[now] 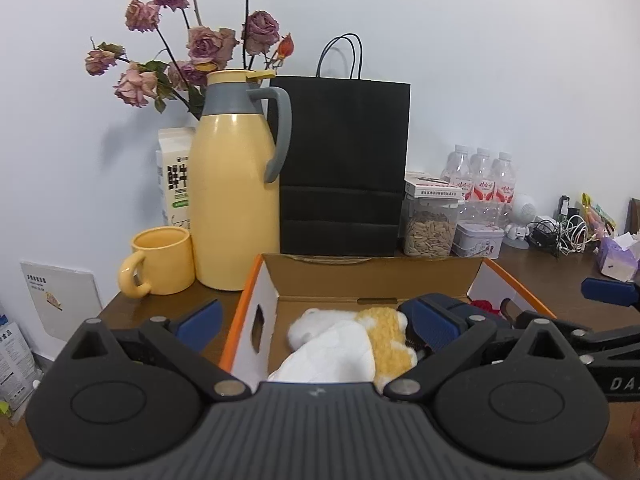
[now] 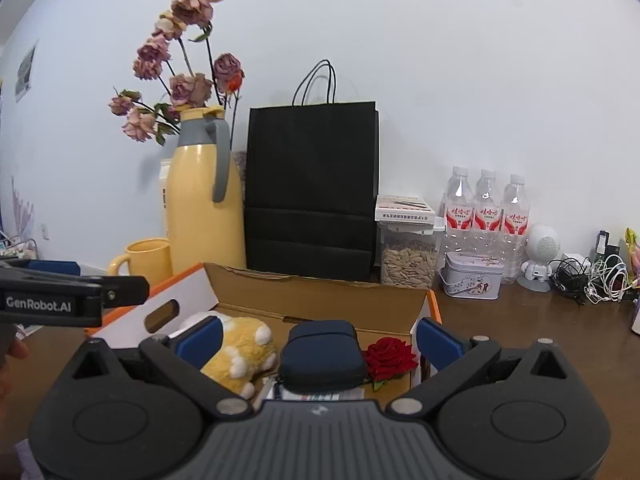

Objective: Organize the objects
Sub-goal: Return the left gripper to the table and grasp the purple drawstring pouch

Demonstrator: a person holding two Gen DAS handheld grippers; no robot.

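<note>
Corrugated cardboard forms the open box [image 2: 320, 300] just ahead of both my grippers, its flaps stiff but, I judge, light enough to slide if bumped. Inside it, under the left gripper [image 1: 316, 322], lies the plush toy [image 1: 344, 340]: white and yellow pile, soft and squashy, best pinched across its thick middle. Ahead of the right gripper [image 2: 318, 340] sits a dark blue pouch [image 2: 322, 354], rounded and firm-looking, which I would take by its narrow sides. Just right of the pouch rests a red rose [image 2: 390, 356], velvety, probably fragile; I would hold its stem, though that is mostly hidden. Both grippers stand wide open, holding nothing. Behind the box stands a black paper bag [image 1: 344, 164].
</note>
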